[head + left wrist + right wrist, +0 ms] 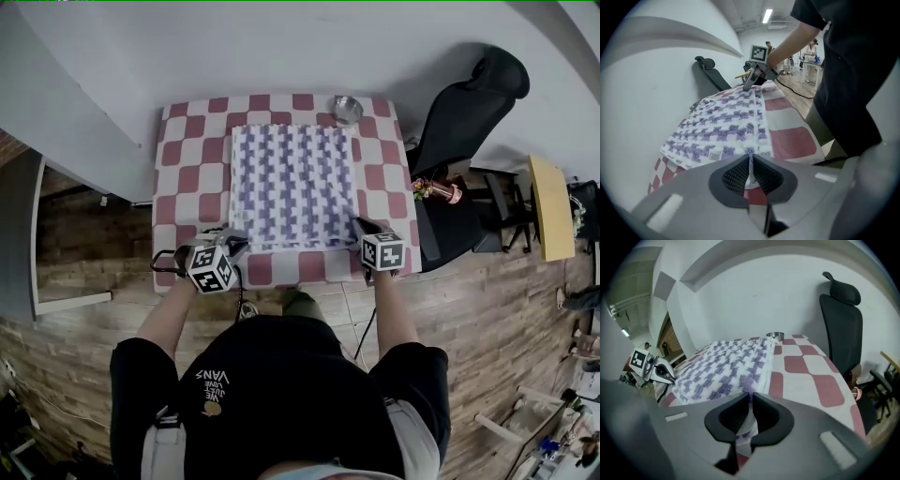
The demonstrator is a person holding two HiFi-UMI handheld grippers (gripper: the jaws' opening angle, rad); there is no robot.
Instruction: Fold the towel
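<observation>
A white towel (292, 186) with a purple houndstooth pattern lies spread flat on the red-and-white checked table (187, 178). My left gripper (234, 246) is at the towel's near left corner, its jaws shut on the hem (750, 154). At the near right corner my right gripper (359, 228) is shut on the towel's edge (750, 390). In the left gripper view the right gripper (749, 83) shows at the far end of the near hem. From the right gripper view the left gripper (663, 372) sits at the opposite corner.
A small metal bowl (347, 109) stands at the table's far edge, just beyond the towel. A black office chair (464, 112) is close to the table's right side. A white wall runs behind the table. The floor is wood planks.
</observation>
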